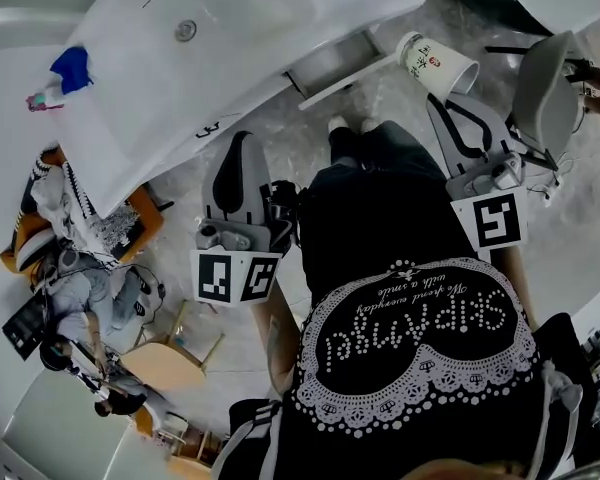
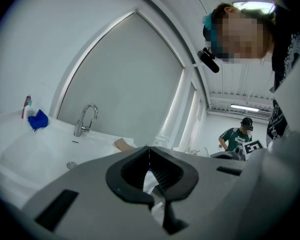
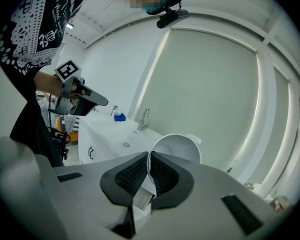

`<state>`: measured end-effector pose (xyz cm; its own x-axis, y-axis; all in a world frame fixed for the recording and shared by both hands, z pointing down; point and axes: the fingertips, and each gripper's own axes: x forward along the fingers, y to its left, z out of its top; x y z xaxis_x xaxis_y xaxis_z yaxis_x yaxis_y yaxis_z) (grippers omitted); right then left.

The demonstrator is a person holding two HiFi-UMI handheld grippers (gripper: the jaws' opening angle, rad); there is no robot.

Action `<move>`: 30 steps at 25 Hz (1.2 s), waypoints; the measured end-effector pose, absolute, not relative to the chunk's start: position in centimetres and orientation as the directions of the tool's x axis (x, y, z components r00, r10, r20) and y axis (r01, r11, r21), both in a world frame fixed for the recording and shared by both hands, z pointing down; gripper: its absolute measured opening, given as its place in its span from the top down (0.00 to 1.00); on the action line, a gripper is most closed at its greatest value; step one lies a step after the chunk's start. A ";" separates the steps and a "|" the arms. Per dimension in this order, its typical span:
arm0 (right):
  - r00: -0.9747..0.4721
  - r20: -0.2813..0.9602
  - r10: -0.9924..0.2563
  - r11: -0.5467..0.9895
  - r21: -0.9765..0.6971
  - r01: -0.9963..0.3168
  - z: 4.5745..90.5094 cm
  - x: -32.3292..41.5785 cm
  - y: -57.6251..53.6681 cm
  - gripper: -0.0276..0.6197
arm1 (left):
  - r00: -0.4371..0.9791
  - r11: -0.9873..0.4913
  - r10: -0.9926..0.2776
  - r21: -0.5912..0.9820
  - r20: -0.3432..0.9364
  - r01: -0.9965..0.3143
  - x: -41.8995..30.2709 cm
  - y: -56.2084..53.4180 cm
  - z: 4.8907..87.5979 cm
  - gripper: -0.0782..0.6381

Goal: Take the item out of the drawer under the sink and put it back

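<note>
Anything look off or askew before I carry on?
The paper cup hangs tipped sideways, pinched only by its rim in the right gripper, a thin hold that might slip. It looks empty, so nothing spills. The drawer under the sink stands open.

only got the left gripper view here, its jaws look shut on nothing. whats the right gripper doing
Observer: The right gripper is shut on the rim of a white paper cup.
Operator: how is it sitting in the jaws
Observer: On its side in the air. The head view shows its base pointing away from the person and red print on its wall.
Operator: ok and where would it go back
Observer: In the head view the drawer under the sink looks pulled out, and the cup's base is close to the drawer's outer end.
</note>
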<state>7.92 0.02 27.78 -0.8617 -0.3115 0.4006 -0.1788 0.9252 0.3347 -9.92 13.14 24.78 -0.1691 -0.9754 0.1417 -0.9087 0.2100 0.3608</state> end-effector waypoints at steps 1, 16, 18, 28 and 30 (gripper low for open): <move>-0.859 0.406 -0.311 0.924 0.343 -0.172 28.0 7.7 0.1 0.92 | -0.165 0.207 -0.976 0.360 0.144 -0.910 -10.1 13.2 25.0 0.88; -0.833 0.488 -0.261 0.878 0.478 0.006 30.5 4.7 0.0 0.92 | -0.110 0.150 -0.987 0.397 0.120 -0.905 -10.4 11.8 25.4 0.88; -0.827 0.502 -0.251 0.875 0.484 0.028 31.1 4.3 -0.2 0.92 | -0.111 0.151 -0.986 0.399 0.121 -0.904 -10.4 11.9 25.4 0.88; -0.763 0.622 -0.175 0.820 0.521 0.236 37.7 2.6 0.6 0.92 | -0.169 0.210 -0.976 0.384 0.139 -0.899 -11.2 13.9 25.4 0.88; -0.744 0.647 -0.164 0.816 0.513 0.266 39.2 2.2 0.8 0.92 | -0.174 0.217 -0.974 0.385 0.144 -0.897 -11.5 14.3 25.5 0.88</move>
